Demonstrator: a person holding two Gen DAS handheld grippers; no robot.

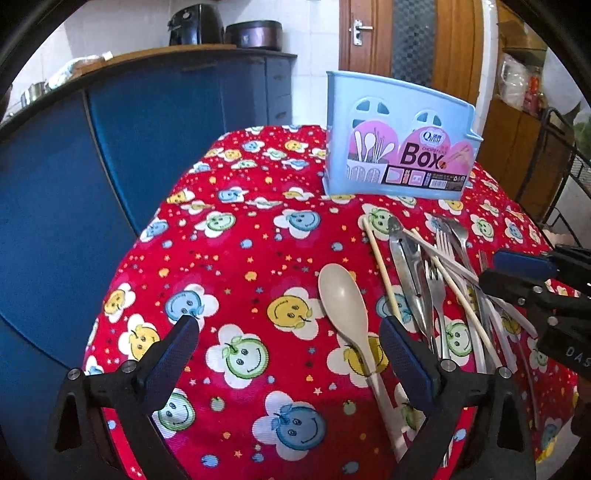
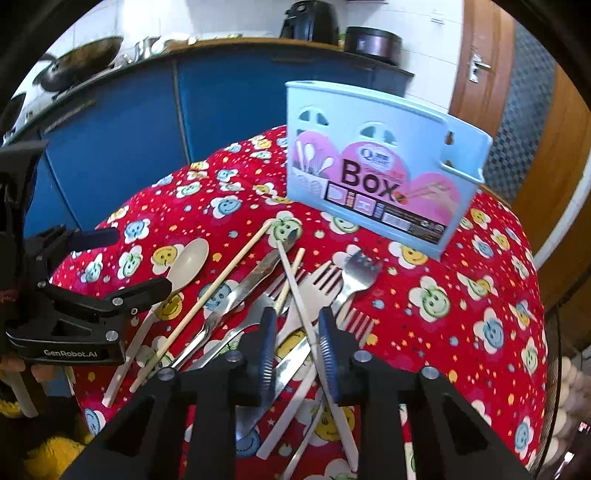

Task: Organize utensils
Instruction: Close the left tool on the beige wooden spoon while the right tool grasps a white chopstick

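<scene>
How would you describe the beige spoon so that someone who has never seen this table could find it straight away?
Start at the light blue utensil box standing on the red smiley-print tablecloth. In front of it lies a tangle of metal forks and chopsticks; the beige spoon lies alone just to the left of that pile in the left wrist view. It is the only matte, cream-coloured spoon, and nothing crosses its bowl.

A red tablecloth printed with smiling flower faces covers the table. Behind it stand blue cabinet doors under a wooden countertop. On the countertop rest a black appliance and a dark pot (side by side). A wok sits further left. A wooden door with metal handle stands behind.
</scene>
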